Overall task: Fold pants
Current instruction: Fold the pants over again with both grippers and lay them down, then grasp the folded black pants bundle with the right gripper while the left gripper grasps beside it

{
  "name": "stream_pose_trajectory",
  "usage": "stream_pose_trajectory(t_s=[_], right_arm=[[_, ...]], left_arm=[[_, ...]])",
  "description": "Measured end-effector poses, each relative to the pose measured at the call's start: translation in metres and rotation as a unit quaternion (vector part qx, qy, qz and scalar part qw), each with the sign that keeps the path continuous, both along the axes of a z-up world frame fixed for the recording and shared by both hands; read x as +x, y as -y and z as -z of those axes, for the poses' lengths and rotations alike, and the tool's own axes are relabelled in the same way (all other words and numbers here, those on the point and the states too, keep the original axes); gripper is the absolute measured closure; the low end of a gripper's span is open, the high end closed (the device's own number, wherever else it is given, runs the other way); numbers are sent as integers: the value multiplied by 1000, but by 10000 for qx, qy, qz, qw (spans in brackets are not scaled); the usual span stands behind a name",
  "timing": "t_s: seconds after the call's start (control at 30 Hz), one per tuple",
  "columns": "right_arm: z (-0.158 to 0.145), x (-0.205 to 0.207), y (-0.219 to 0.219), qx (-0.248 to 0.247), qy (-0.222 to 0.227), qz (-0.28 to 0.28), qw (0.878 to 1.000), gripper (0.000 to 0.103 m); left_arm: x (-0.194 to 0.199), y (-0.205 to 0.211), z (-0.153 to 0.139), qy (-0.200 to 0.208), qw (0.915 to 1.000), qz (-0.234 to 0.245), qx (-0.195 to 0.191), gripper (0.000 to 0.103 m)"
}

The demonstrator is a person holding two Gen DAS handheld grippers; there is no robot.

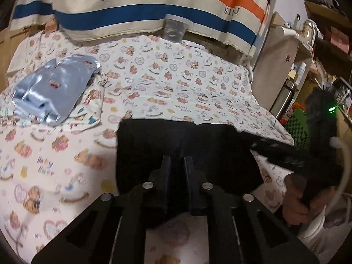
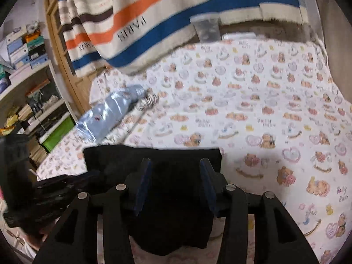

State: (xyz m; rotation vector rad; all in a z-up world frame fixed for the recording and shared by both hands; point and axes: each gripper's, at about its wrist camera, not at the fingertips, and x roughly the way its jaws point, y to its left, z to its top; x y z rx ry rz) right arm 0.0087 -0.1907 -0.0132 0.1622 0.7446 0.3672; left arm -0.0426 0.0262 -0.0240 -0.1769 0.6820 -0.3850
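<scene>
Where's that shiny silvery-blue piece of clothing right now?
The shiny blue garment lies on the teddy-bear sheet, at the left in both views. It is beyond the black pants, apart from them, below the striped blanket.

A lived-in bedroom: bear-print bedsheet (image 1: 176,83), striped towel (image 1: 140,8), and cluttered shelves (image 2: 33,92) of boxes.

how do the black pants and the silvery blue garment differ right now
The black pants are matte and dark; the silvery blue garment is shiny and pale. The pants lie near, under both grippers, the left gripper nearly shut, the right gripper open; the blue garment lies farther off, untouched. Both rest on the bear-print sheet.
</scene>
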Motion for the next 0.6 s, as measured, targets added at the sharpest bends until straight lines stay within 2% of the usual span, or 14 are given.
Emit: stream_pose_trajectory(t_s=[0.1,0.23,0.33,0.4,0.47,0.53,0.6], right_arm=[[15,6,2,-301,-219,142,9992,56],[24,8,18,-100,-399,198,9990,55],[15,3,22,-175,-206,319,9991,56],[7,0,23,-226,-13,387,9990,55],[-1,-4,20,-150,113,332,9993,56],[-8,-6,14,-46,225,219,9995,55],[-12,-10,4,20,303,59,9995,56]], left_arm=[[-4,-7,9,-77,9998,-142,88,92],[-3,-13,18,-336,9994,-116,-44,92],[-12,-14,8,-310,9994,-133,-23,92],[-22,-12,-10,-55,9999,-86,-20,91],[-28,-8,-27,273,9996,-67,89,84],[-24,-2,-38,518,9984,-106,214,62],[-12,2,-39,534,9973,-360,363,55]])
